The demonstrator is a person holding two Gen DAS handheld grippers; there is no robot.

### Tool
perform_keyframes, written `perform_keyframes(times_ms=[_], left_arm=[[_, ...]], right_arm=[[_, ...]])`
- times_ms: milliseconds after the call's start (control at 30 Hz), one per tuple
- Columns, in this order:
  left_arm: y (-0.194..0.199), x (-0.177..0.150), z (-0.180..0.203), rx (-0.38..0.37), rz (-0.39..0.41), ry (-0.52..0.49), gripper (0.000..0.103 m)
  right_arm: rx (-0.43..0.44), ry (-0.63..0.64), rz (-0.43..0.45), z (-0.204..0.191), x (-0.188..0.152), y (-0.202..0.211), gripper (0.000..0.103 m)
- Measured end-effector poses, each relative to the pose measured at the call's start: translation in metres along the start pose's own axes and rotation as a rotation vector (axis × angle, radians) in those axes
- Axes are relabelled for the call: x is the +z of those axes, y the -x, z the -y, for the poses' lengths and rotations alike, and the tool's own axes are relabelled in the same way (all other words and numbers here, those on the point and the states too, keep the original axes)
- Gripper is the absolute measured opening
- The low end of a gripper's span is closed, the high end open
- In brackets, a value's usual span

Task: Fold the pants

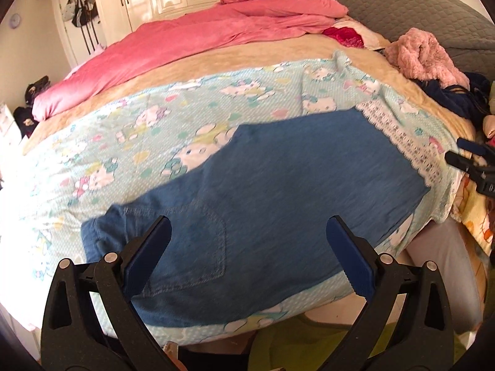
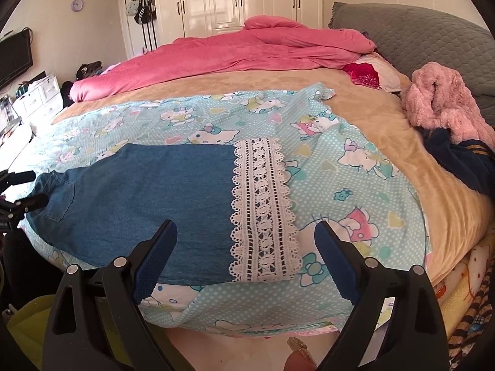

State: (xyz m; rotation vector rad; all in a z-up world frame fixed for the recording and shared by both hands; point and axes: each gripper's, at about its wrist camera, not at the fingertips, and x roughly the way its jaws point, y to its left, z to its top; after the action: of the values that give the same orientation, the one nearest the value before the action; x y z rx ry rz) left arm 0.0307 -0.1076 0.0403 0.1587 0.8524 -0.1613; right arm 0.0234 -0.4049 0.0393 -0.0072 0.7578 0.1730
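Blue denim pants (image 1: 278, 185) (image 2: 148, 191) lie flat on a cat-print sheet (image 1: 148, 123) (image 2: 355, 191), legs stacked, waist and back pocket at the left. A white lace hem (image 2: 263, 210) (image 1: 399, 142) ends the legs on the right. My left gripper (image 1: 247, 225) hovers open above the pocket end, nothing between its fingers. Over the lace hem, my right gripper (image 2: 246, 228) stands open and empty too. The right gripper's tips (image 1: 467, 154) show at the edge of the left wrist view, and the left gripper's tips (image 2: 31, 188) at the left edge of the right wrist view.
A pink duvet (image 2: 247, 49) lies across the far side of the bed. A fluffy pink garment (image 2: 439, 105) and dark navy clothes (image 2: 461, 164) sit at the right. A grey headboard cushion (image 2: 417, 40) stands behind. A fingertip (image 2: 297, 361) shows at the bottom.
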Motion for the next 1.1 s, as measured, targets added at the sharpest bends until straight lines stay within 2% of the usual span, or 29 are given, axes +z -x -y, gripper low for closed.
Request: perform_keyframes(times_ms=[267, 433, 700, 1100], left_arm=[[0.000, 0.032, 0.037, -0.065, 0.030, -0.057, 0.094], [-0.005, 0.046, 0.061, -0.069, 0.044, -0.112, 0.095], [-0.025, 0.059, 0.088, -0.096, 0.032, -0.162, 0.094], [-0.056, 0.069, 0.104, -0.110, -0.016, -0.183, 0.094]], right_arm=[[-0.003, -0.044, 0.016, 0.015, -0.003, 0.004, 0.090], [-0.003, -0.061, 0.024, 0.022, -0.005, 0.004, 0.090], [-0.008, -0.083, 0.030, 0.031, -0.009, 0.005, 0.090], [-0.009, -0.098, 0.023, 0.036, -0.012, -0.006, 0.090]])
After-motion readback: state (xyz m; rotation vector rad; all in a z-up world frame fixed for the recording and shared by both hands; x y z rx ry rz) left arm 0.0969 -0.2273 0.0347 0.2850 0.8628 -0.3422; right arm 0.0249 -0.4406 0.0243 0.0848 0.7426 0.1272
